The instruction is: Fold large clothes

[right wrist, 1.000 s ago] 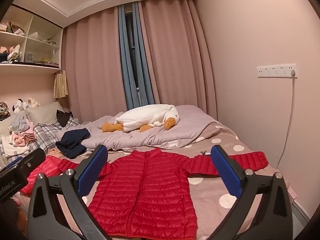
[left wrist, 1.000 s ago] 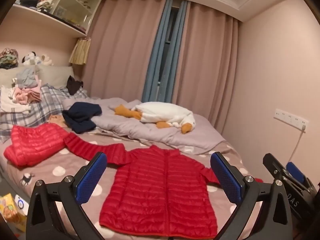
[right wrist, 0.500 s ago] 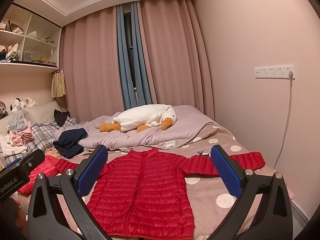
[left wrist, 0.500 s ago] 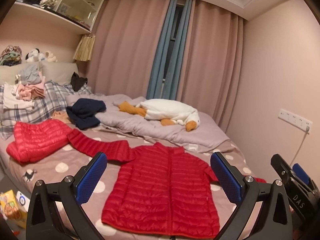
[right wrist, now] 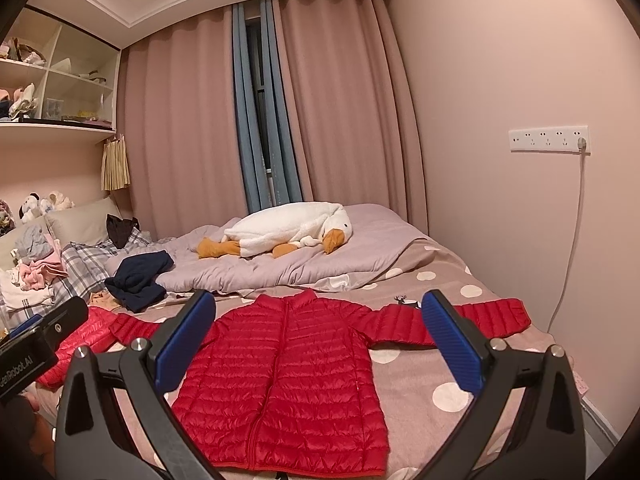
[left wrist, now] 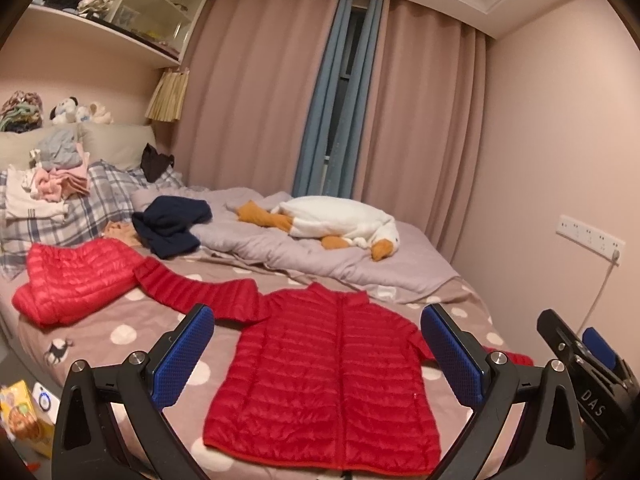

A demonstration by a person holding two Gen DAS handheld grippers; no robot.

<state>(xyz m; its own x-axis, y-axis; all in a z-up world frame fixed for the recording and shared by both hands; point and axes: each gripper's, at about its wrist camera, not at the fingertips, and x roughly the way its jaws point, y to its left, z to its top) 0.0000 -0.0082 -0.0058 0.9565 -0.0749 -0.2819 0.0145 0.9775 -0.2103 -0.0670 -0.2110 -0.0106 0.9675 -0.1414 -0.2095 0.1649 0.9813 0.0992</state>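
Jacket [left wrist: 328, 376]: flat, lower centre, collar uppermost; sleeves reach frame edges. Left gripper [left wrist: 316, 356], right gripper [right wrist: 316, 340]: agape, empty, above hem.

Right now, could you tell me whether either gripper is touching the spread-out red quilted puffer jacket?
Apart. Both wrist views show the open left gripper and right gripper held above the jacket, gripping no fabric.

Pink walls [right wrist: 500, 60], pink curtains [left wrist: 256, 92] flanking blue ones [left wrist: 332, 92] — a white shelf [left wrist: 120, 36] above the bed [right wrist: 420, 276].
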